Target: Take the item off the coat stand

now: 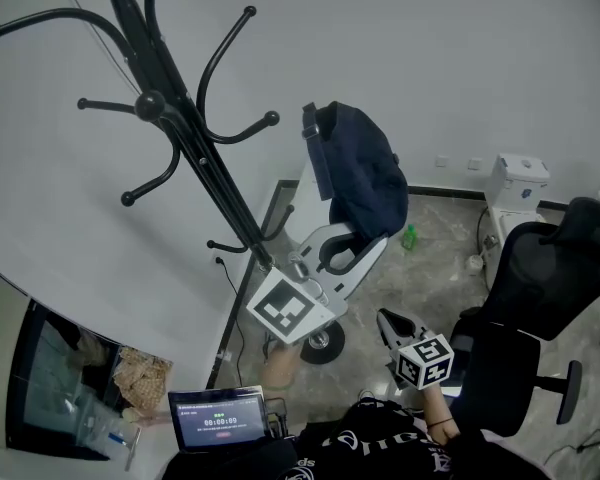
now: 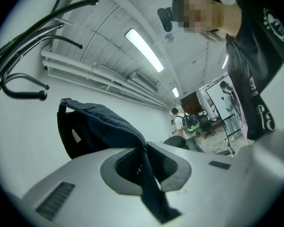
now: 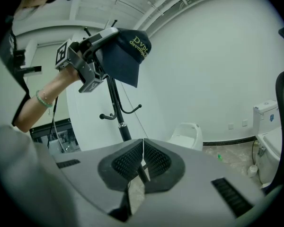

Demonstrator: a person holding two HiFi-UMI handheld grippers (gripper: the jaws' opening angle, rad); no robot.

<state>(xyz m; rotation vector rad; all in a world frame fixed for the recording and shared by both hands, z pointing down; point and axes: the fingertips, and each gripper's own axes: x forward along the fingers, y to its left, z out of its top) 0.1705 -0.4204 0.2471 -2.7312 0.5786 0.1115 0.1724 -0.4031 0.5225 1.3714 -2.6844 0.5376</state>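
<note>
To the left, a tall black metal coat stand (image 1: pixel 185 138) with curved, ball-tipped hooks (image 1: pixel 270 119), all bare, its pole slanting down beside the white wall (image 1: pixel 460 58) and passing behind the left gripper (image 2: pixel 143 162). Farther right, on the grey speckled floor (image 1: pixel 435 268): a small green bottle (image 1: pixel 410 236), a white toilet (image 1: pixel 517 190) against the wall, and a black mesh-backed office chair (image 1: pixel 540 278) filling the right edge. At lower left, a small dark screen (image 1: pixel 218 416) with red digits. Open room between stand and chair, above the bare stretch of floor. Nearest hook tip just left of the cap, not touching it. Held out in that gap, clear of every hook: a dark navy fabric baseball cap (image 1: pixel 362 173), its soft crown sagging, with yellow stitched lettering on the front and a pale label inside. Left fingers clenched on a strip of its cloth, the crown hanging beyond them. Low and well apart from the cap, the right gripper (image 3: pixel 142 161), fingers pressed together on nothing.
</note>
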